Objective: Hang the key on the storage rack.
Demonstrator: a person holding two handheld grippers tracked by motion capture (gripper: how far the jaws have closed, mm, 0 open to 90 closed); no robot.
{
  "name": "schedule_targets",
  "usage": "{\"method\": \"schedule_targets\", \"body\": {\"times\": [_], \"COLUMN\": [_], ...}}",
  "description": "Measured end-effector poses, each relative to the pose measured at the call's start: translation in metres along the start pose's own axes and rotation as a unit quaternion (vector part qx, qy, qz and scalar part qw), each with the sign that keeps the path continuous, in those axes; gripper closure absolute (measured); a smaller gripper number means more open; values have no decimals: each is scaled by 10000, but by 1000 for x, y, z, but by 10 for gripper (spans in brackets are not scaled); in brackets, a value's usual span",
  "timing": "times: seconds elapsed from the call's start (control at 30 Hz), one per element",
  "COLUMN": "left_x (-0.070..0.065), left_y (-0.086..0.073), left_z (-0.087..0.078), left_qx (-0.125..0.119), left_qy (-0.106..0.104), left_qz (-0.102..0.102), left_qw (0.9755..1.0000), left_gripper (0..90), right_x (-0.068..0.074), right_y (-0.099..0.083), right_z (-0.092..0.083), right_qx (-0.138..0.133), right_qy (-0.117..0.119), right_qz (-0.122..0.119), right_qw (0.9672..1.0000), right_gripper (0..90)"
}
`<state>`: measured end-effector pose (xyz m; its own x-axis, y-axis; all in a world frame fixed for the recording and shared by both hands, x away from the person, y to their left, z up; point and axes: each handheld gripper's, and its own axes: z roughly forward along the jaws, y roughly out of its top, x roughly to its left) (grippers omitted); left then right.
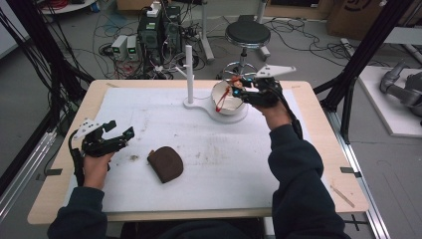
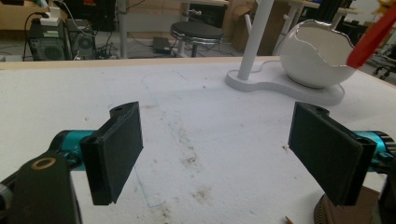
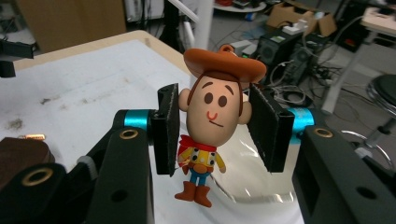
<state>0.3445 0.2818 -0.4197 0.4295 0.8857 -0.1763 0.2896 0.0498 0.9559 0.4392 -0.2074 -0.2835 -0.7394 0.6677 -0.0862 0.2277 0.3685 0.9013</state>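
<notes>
Surface (image 1: 149, 107): foam-covered, stained | eggshell bowl (image 1: 226, 102): on white stand | right claw (image 3: 212, 128): clamped on cowboy figurine (image 3: 210, 116) by its head, above bowl; rounded head could slip, toy drops | left claw (image 2: 215, 149): wide open, empty.

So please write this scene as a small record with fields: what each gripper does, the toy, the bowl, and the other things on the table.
right gripper: shut on the cowboy figure, held by its head, above the bowl
cowboy figure: upright, brown hat, body hanging free below the jaws
left gripper: open, nothing between the jaws, low over the white mat
bowl: white, jagged rim like an eggshell, standing on the white stand
white stand: flat base with upright post
brown pouch: lying on the white mat, untouched
</notes>
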Motion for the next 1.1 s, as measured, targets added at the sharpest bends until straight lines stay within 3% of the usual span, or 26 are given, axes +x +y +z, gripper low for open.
{"method": "schedule_targets", "body": {"times": [0.17,0.5,0.53,0.7,0.8,1.1], "left_x": [1,2,2,3,3,7], "left_y": [0,-1,-1,-1,-1,-1], "left_z": [0,-2,-2,-2,-3,-6], "left_qx": [-8,-36,-40,-35,-43,-68], "left_qy": [6,11,9,19,4,57], "left_qz": [-16,-56,-58,-46,-54,-92], "left_qw": [10000,10000,10000,10000,10000,9999], "left_gripper": [176,176,176,176,176,176], "right_x": [7,23,27,33,34,22], "right_y": [30,76,85,99,106,95], "right_z": [34,78,88,107,121,130], "right_qx": [-40,-31,75,201,363,622], "right_qy": [258,547,583,550,410,80], "right_qz": [-192,-451,-491,-582,-544,-254], "right_qw": [9995,9975,9971,9966,9970,9977], "right_gripper": [565,565,565,565,564,564]}}
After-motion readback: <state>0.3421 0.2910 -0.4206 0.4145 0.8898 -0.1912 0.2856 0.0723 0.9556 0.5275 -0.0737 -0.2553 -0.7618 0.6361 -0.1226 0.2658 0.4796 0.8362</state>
